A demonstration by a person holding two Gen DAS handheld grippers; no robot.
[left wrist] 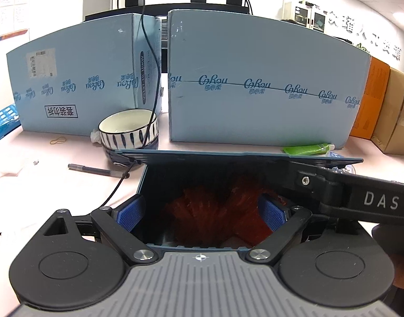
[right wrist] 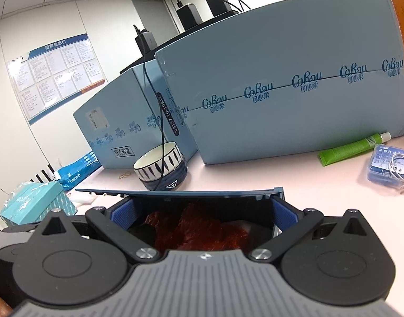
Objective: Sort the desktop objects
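Flanking the open box (left wrist: 202, 163), both hand-held grippers.

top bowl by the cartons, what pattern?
White bowl with dark blue vertical brush strokes outside, dark rim, cream inside. Clearest in the right wrist view.

1. The left gripper (left wrist: 200, 212) has a black frame, two round black housings and a grey ribbed centre plate bearing a small crosshair mark.
2. Its fingers (left wrist: 130, 212) carry blue textured pads; silver screws pin the black linkage bars.
3. The right gripper (right wrist: 204, 215) is built the same way.
4. In the left wrist view, its black arm bears white letters "DAS".
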